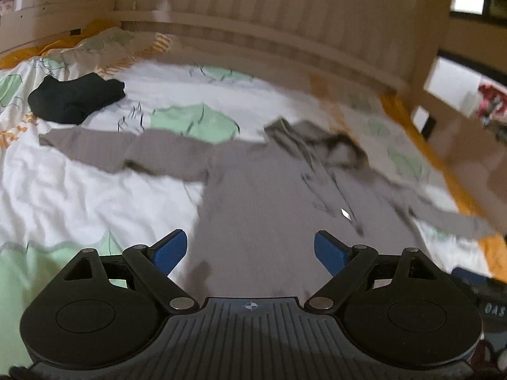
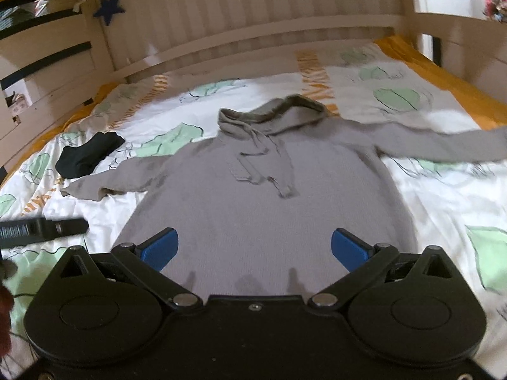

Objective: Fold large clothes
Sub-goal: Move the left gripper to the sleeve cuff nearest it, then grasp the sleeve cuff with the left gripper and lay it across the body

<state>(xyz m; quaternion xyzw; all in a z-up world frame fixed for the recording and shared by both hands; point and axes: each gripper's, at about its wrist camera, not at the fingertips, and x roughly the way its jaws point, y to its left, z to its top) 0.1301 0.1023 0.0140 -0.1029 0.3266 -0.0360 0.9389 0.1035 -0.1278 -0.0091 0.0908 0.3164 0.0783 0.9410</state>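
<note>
On the bed, the grey hoodie is laid flat, sleeves outstretched for folding. Left gripper and right gripper are held spread above its hem, nothing grasped.

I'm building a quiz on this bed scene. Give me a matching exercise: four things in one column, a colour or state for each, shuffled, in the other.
Things:
1. hoodie
2. folded garment
3. star decoration
4. left gripper

Descriptions:
A. dark blue, hanging on the bed frame
B. open, holding nothing
C. grey, spread flat with sleeves out
D. black, lying beyond the hoodie's sleeve

Pairs: 1-C, 2-D, 3-A, 4-B
</note>
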